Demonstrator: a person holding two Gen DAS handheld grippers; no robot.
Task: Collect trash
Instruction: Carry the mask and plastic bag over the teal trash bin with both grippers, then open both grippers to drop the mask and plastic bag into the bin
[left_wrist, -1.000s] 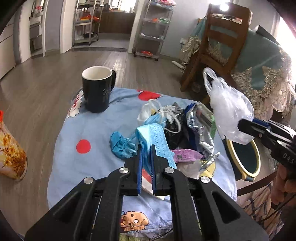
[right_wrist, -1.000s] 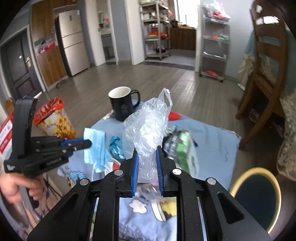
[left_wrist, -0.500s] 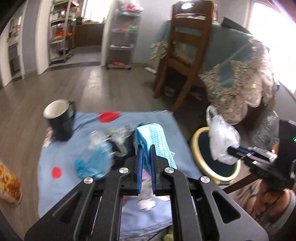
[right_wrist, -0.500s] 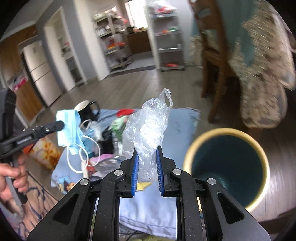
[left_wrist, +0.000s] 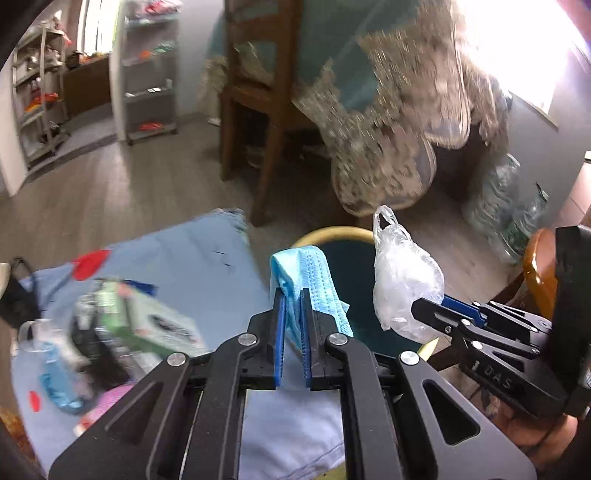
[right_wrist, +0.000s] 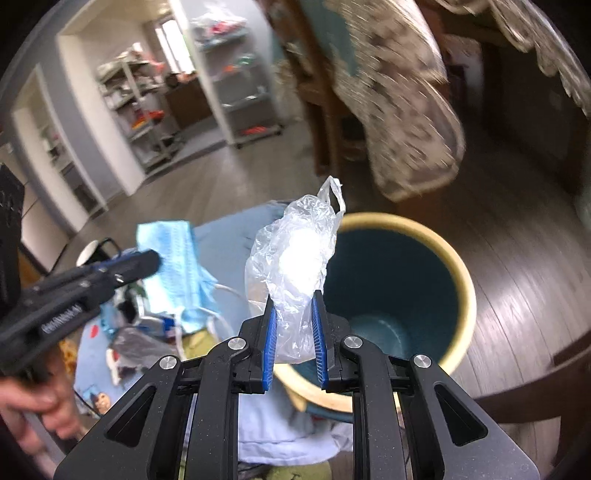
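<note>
Both grippers are carrying one piece of trash each toward the single teal bin (right_wrist: 402, 280), the left gripper (left_wrist: 293, 295) pinching one blue face mask (left_wrist: 308, 273), the right gripper (right_wrist: 293, 314) clamping one clear plastic bag (right_wrist: 291, 258), and the next move is calling for releases above its mouth.

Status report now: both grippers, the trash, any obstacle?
Left gripper shut on blue mask. Right gripper shut on plastic bag. Bin open, nothing blocking.

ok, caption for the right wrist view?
Right gripper holds a plastic bag over the bin; left gripper brings a mask.
</note>
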